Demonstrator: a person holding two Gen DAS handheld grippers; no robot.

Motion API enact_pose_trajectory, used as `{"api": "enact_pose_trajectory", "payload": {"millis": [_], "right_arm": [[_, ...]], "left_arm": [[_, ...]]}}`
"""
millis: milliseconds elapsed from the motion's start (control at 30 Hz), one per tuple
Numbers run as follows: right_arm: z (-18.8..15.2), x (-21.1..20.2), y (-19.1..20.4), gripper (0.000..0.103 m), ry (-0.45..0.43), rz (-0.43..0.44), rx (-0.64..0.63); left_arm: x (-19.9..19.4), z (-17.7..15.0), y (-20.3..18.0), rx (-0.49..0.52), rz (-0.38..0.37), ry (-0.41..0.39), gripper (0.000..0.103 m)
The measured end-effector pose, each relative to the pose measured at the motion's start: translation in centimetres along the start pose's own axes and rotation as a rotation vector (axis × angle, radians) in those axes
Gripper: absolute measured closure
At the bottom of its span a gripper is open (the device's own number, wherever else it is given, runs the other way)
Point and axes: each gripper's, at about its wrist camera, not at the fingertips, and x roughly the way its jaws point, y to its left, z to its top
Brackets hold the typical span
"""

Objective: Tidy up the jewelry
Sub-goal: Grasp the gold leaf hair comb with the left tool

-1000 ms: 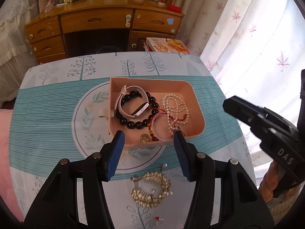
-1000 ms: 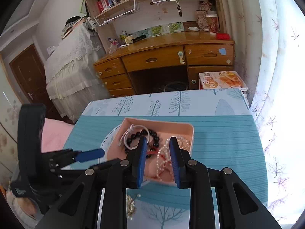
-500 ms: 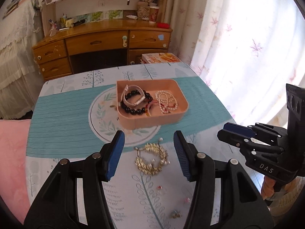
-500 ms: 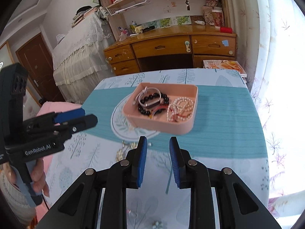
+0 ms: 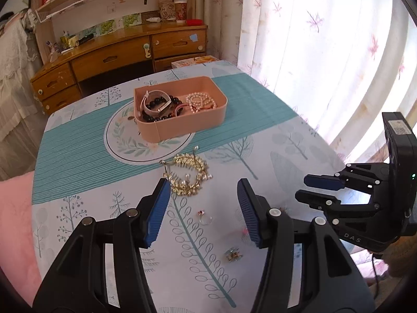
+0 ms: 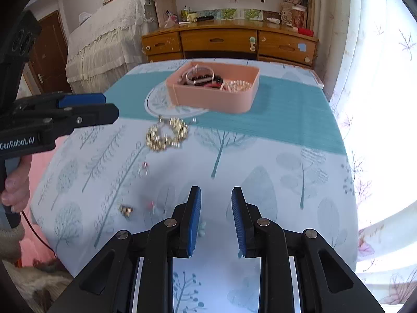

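A pink jewelry box (image 5: 182,125) (image 6: 216,99) sits on the table, holding a black bead bracelet (image 5: 159,116), a white band and a pearl strand (image 5: 202,101). A gold leafy hair comb (image 5: 189,174) (image 6: 168,133) lies in front of it. A ring (image 5: 204,217) (image 6: 143,168), a small gold earring (image 5: 233,254) (image 6: 126,210) and a small pink piece (image 6: 151,204) lie nearer. My left gripper (image 5: 203,208) is open and empty above the ring. My right gripper (image 6: 216,219) is open and empty, near the table's front edge.
A tree-patterned cloth with a teal band (image 5: 78,146) covers the table. A wooden desk (image 5: 117,57) stands behind it, a lace-covered bed (image 6: 104,41) to the left, a curtained window (image 5: 325,52) to the right. Something pink (image 5: 15,221) lies by the table's left edge.
Both grippers have pulled back from over the box toward the table's near edge. The comb, ring and small pieces have come into view. Both stay open and empty.
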Motion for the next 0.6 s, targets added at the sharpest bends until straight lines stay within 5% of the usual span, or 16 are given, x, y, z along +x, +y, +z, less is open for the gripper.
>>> {"api": "enact_pose_trajectory", "payload": {"millis": [300, 600], "right_arm": [[-2.9, 2.3, 1.0, 0.079, 0.038, 0.037, -0.012], [-2.5, 3.4, 0.4, 0.079, 0.012, 0.068, 0.023]], "left_arm": [[5.3, -1.5, -0.1, 0.203, 0.018, 0.085, 0.054], [10.4, 0.8, -0.2, 0.345, -0.104, 0.153, 0.087]]}}
